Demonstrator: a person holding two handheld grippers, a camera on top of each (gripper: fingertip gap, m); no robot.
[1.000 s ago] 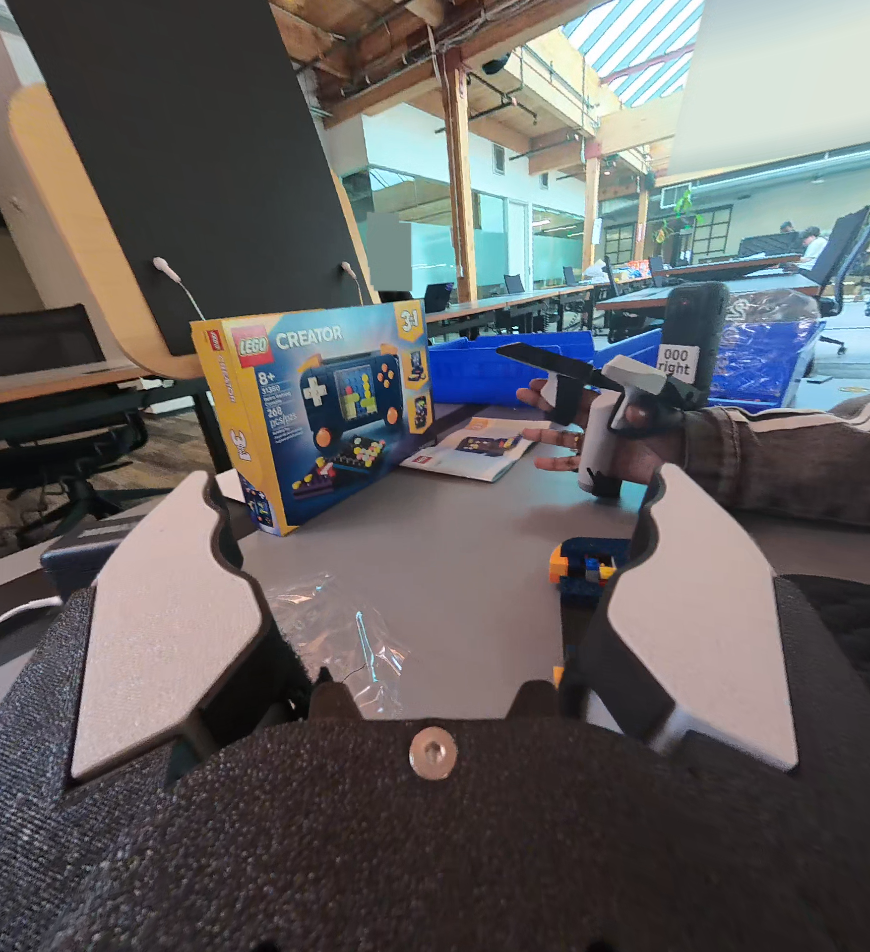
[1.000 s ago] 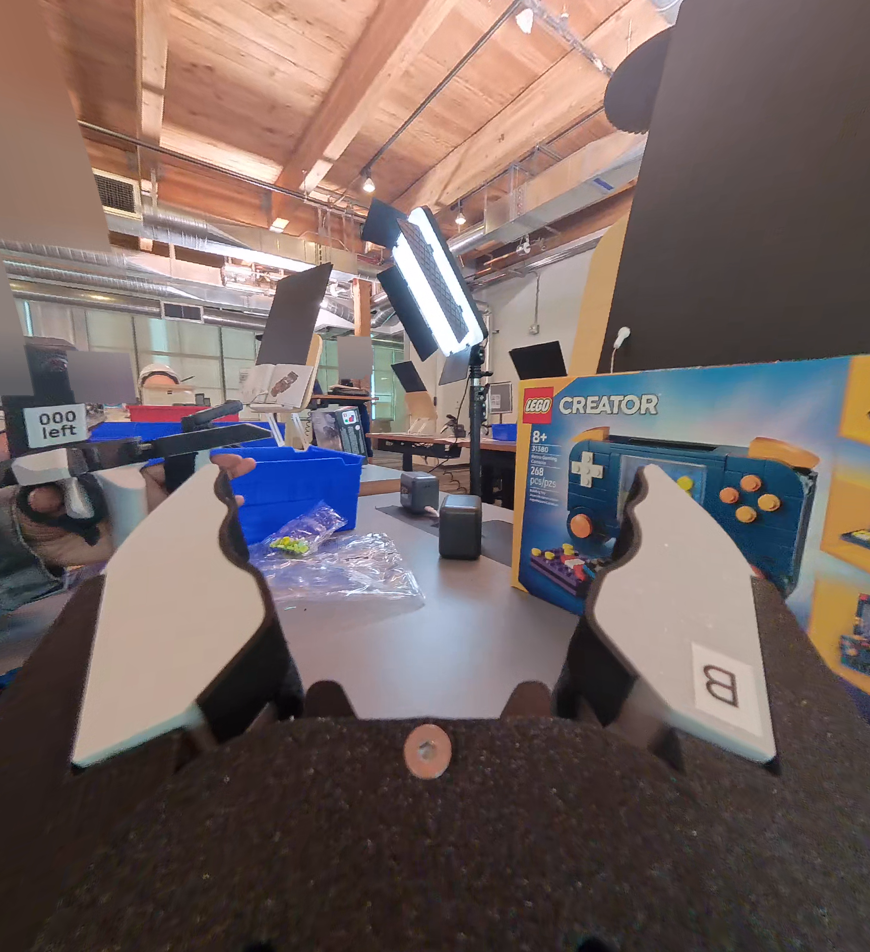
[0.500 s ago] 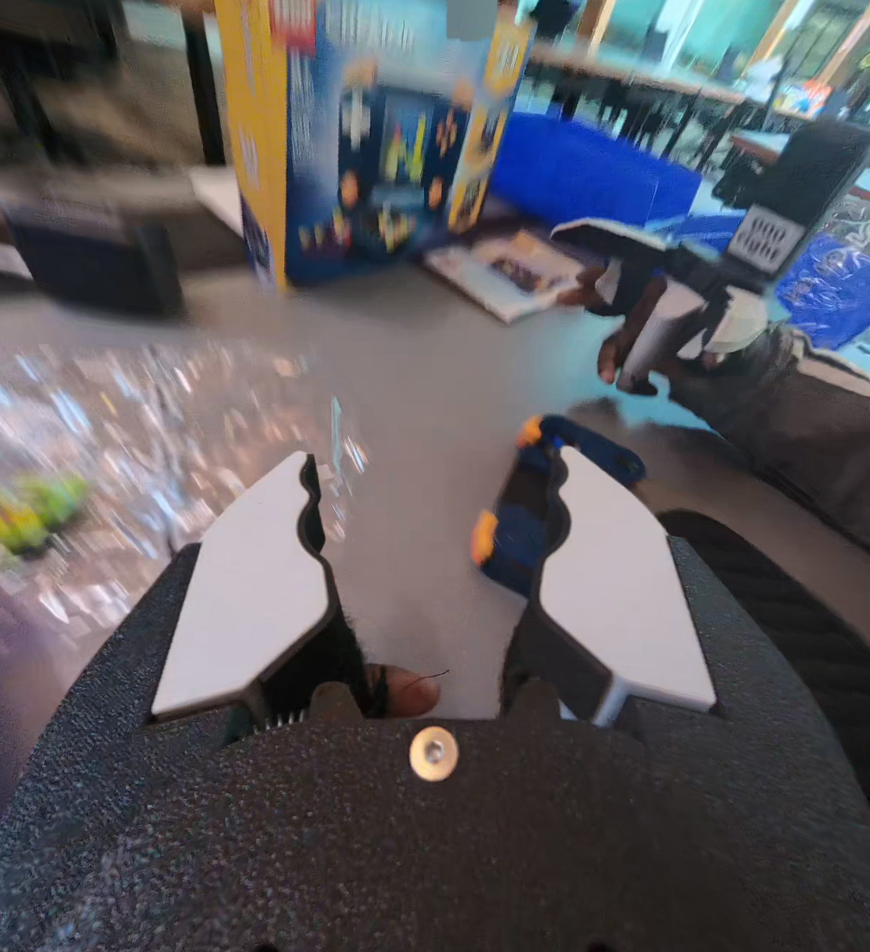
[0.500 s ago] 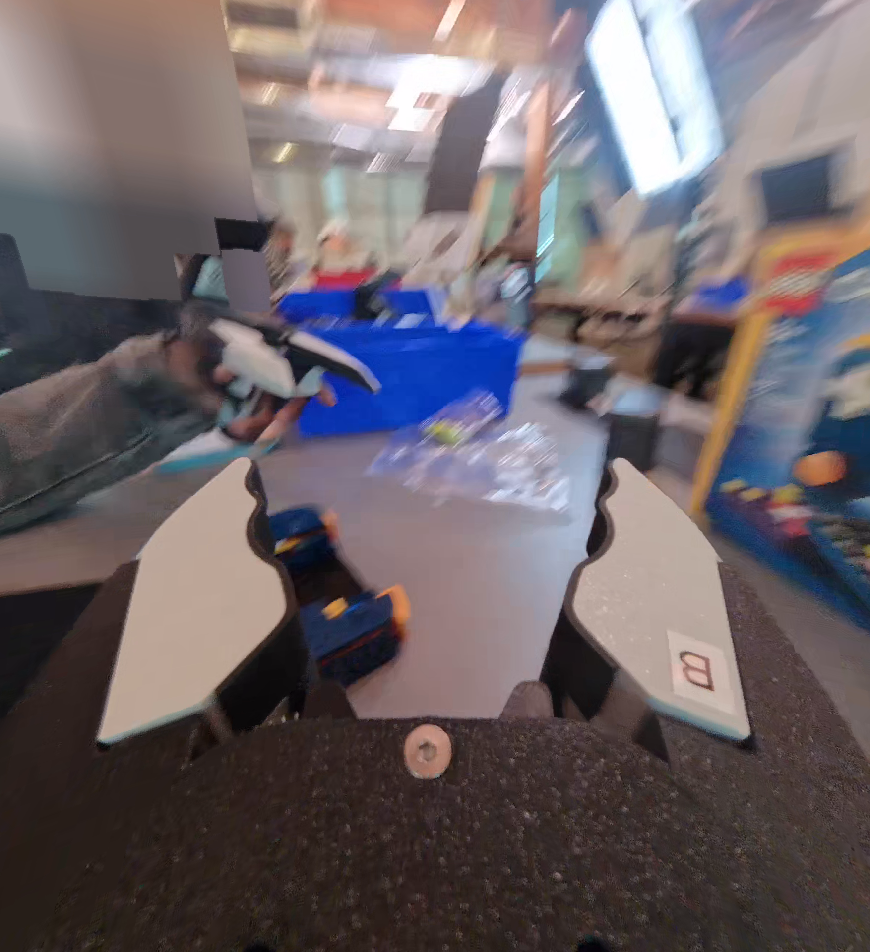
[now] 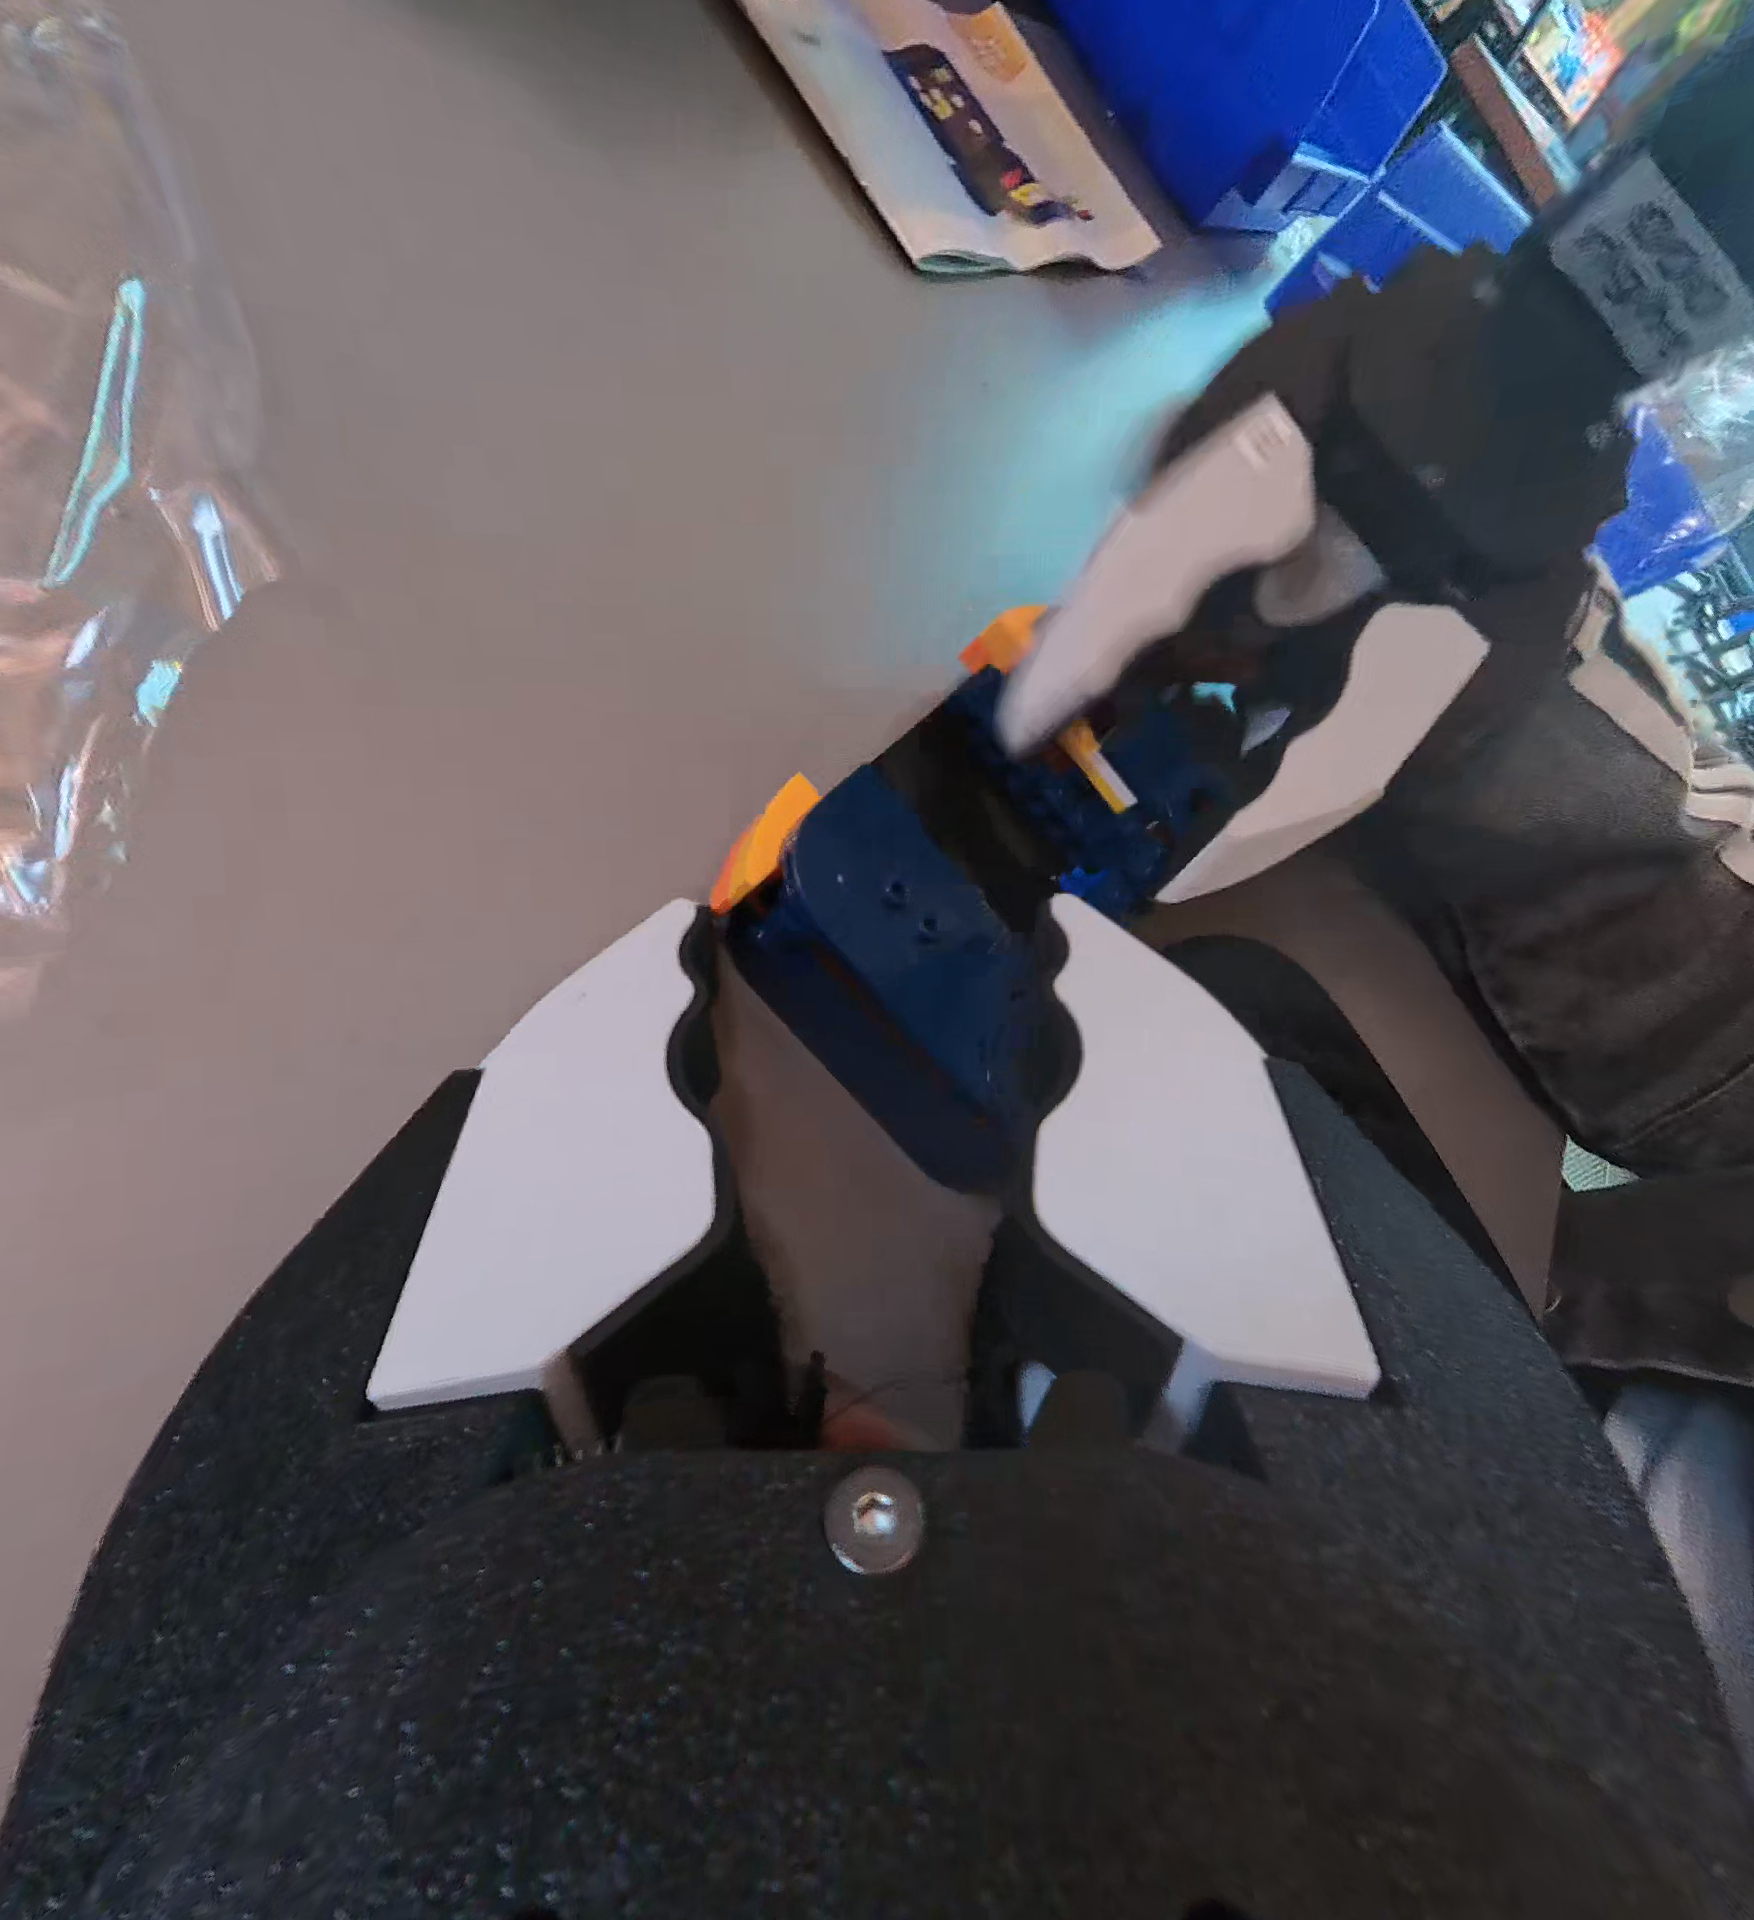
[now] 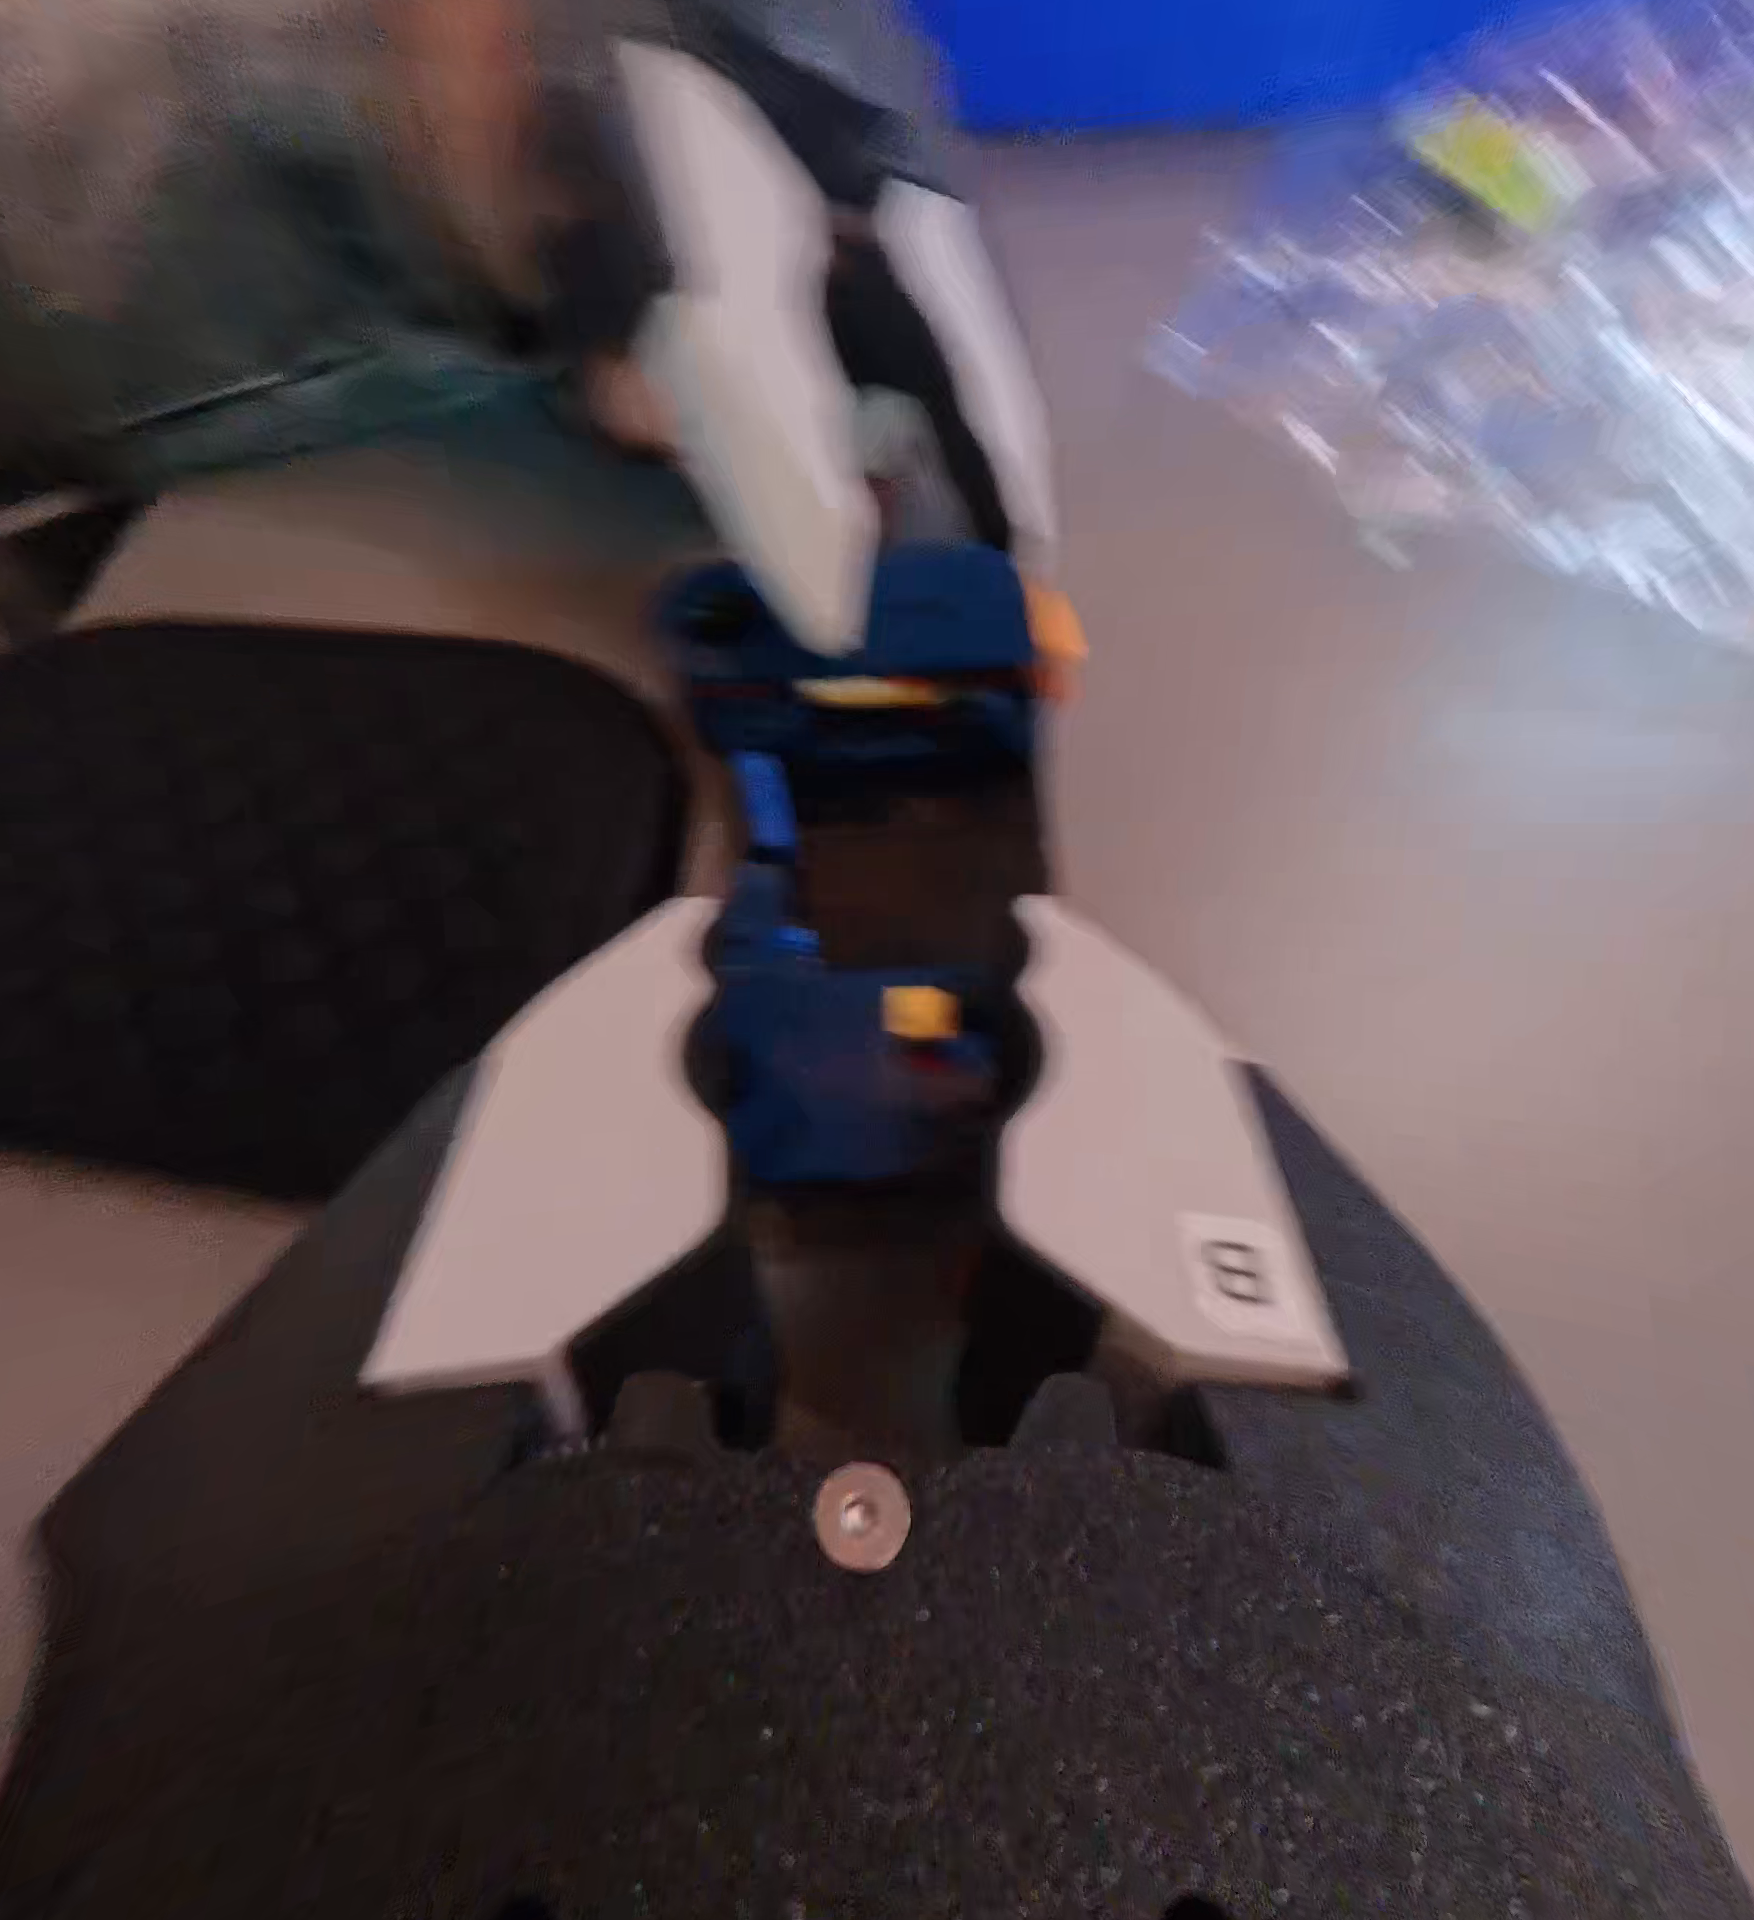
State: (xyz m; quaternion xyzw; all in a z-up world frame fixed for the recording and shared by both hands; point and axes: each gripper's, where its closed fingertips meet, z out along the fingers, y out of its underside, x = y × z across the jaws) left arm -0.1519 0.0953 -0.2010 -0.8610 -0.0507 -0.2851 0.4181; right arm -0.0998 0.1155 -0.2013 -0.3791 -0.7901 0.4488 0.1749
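The left gripper (image 5: pixel 878 940) has its fingers closed on the near end of a dark blue brick model (image 5: pixel 899 987) with orange pieces; the right gripper (image 6: pixel 860 971) has its fingers closed on the opposite end of the same model, so the model sits between the two, just above or on the grey counter (image 5: pixel 499 582); which of these cannot be told. In the left wrist view the right gripper shows at the far right, smeared by motion; the right wrist view is blurred throughout, so the exact seating of its grip cannot be told.

The likely trouble is the model coming apart; it looks to be built of separate sections, and two grips pulling or twisting against each other could split it at the middle joint and scatter bricks. The left fingers hold only the corner of the end block, so it could pivot out. Clear plastic bags (image 5: pixel 52 499) lie at the far left, a booklet (image 5: pixel 966 145) and blue bins (image 5: pixel 1257 114) at the far right.
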